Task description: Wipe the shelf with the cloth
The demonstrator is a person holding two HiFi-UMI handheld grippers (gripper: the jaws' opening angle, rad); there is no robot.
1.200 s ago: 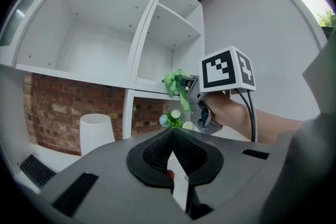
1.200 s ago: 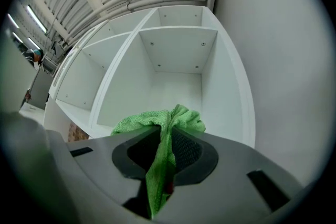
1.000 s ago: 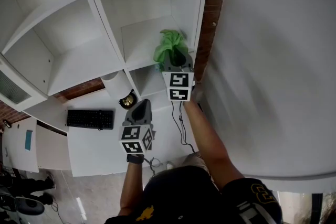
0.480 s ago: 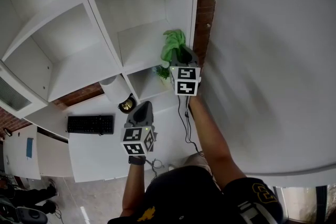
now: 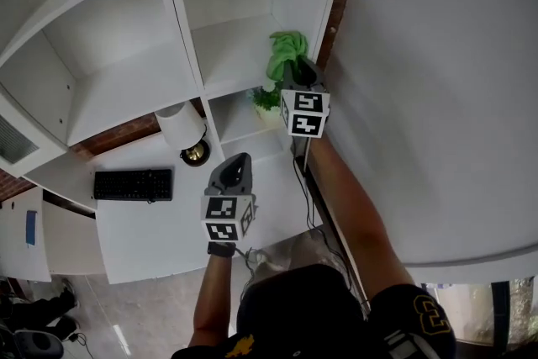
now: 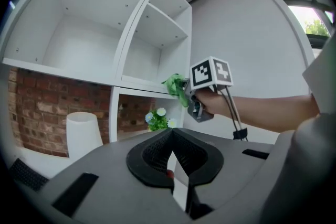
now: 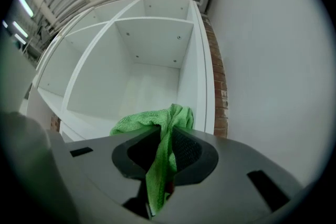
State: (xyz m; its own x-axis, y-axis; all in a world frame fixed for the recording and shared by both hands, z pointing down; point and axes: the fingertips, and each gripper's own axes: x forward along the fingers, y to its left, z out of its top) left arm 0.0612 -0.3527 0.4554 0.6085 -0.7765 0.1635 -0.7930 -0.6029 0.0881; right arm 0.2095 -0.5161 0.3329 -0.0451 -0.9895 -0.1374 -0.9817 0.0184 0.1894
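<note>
Between right gripper (image 7: 166, 136) fingers (image 7: 185, 150): cloth (image 7: 149, 122) pinched, at shelf (image 5: 235, 55) (left gripper (image 6: 172, 131) empty).

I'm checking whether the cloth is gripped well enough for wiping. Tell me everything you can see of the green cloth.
The green cloth looks like soft, fuzzy microfibre, plain bright green and crumpled. The right gripper has its jaws shut on a folded strip of it; the rest bunches beyond the jaw tips and a tail hangs below. It is held at the front edge of the white shelf, in the right-hand compartment near the side wall. Whether it presses on the board cannot be told.
</note>
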